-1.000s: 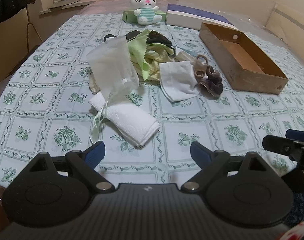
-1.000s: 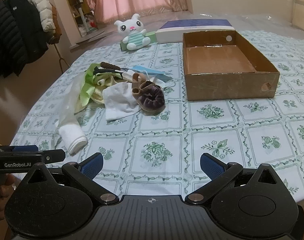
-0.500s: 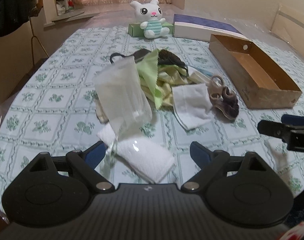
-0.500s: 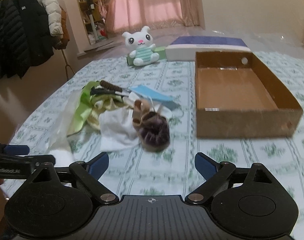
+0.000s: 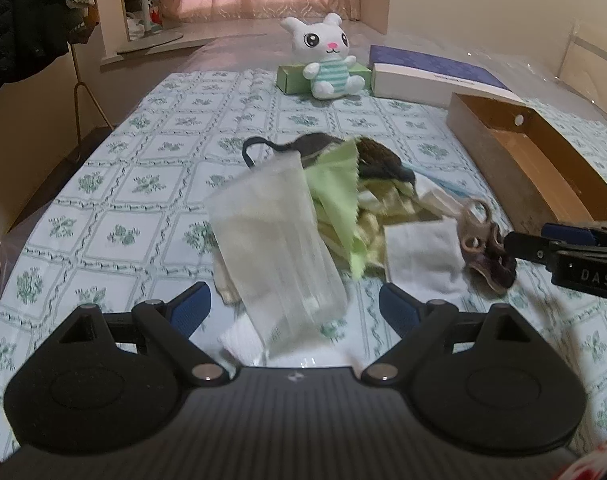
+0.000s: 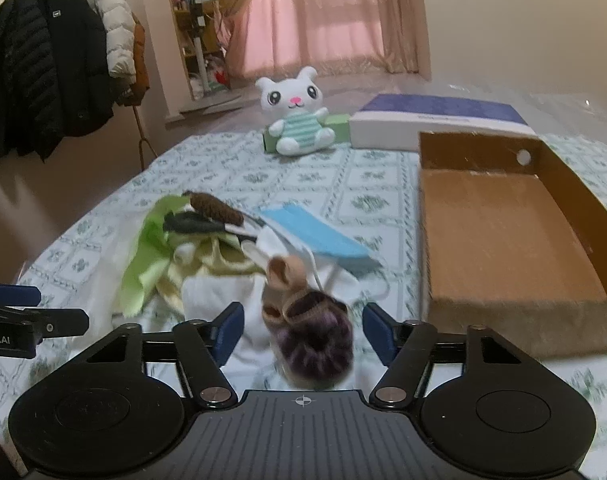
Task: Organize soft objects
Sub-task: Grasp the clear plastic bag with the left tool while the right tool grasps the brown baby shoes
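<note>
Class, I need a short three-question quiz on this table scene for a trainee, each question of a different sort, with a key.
1. True or false: nothing shows inside the cardboard box.
2. What lies between the fingers of the right gripper? A: the blue face mask. B: the scrunchies. C: a book.
3. In a few words: what stands right behind the plush rabbit?

Key
1. True: its floor is bare.
2. B. The jaws have just been closing with the scrunchies between them, and the pads do not yet press on them.
3. A green box.
</note>
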Demonstrator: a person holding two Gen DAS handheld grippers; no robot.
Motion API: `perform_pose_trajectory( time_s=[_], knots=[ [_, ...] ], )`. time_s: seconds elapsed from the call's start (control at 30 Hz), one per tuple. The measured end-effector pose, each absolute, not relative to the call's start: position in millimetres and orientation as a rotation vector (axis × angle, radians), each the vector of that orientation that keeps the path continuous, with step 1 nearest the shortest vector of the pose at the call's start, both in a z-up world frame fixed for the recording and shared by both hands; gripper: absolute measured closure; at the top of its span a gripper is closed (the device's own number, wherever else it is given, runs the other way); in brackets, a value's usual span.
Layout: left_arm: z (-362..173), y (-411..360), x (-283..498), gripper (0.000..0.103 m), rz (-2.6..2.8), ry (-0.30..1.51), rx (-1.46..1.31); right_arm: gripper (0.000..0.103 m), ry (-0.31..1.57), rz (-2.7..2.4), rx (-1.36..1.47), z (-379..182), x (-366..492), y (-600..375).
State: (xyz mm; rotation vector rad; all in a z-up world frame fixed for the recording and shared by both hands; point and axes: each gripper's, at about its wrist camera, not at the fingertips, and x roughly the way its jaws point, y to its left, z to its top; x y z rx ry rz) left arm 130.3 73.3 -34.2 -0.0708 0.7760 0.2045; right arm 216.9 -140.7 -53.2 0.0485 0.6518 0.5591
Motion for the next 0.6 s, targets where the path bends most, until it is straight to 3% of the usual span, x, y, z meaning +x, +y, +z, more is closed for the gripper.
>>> perform_pose_trajectory(
  time_s=[0.33, 0.5, 0.6],
  knots=[
    [-36.6, 89.2, 161.0, 0.013, 0.219, 0.757, -0.079, 0.069, 0.624, 0.57, 0.008, -58.3, 245.8, -111.8],
    [-38.9, 92.4, 170.4, 0.014, 0.211, 0.759, -0.092, 0.089, 0.641, 0.57, 0.002, -63.9, 254.8, -108.5],
    [-41.7, 93.5, 173.7, 0.014, 0.205, 0.769, -0.103, 0.096, 0.625, 0.576, 0.001, -64.1, 252.8, -110.7]
  ],
)
